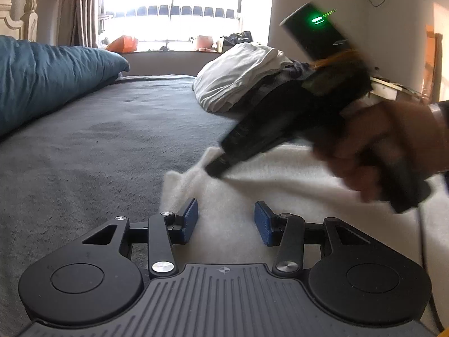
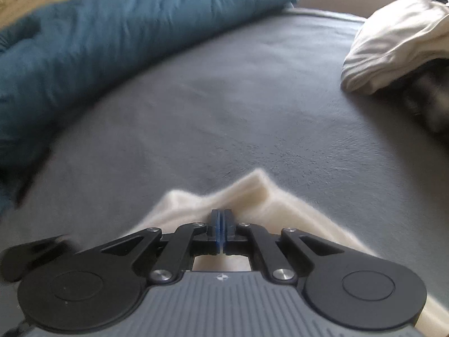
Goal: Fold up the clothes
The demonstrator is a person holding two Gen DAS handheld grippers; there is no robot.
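A fluffy cream-white garment [image 1: 280,179] lies on the grey bed cover [image 1: 112,140]. My left gripper [image 1: 226,219] hovers low over the garment's left part, open, with its blue pads [image 1: 190,213] wide apart and nothing between them. In the left wrist view, my right gripper [image 1: 216,170], blurred and held by a hand [image 1: 393,146], comes in from the right with its tip on the garment's far left corner. In the right wrist view, my right gripper [image 2: 221,219] is shut on a raised fold of the white garment [image 2: 252,193].
A teal duvet [image 1: 42,78] is heaped along the left of the bed. A pile of white and dark clothes [image 1: 238,78] sits at the far right. A bright window [image 1: 182,5] and sill with clutter lie beyond. A headboard [image 1: 16,8] stands at top left.
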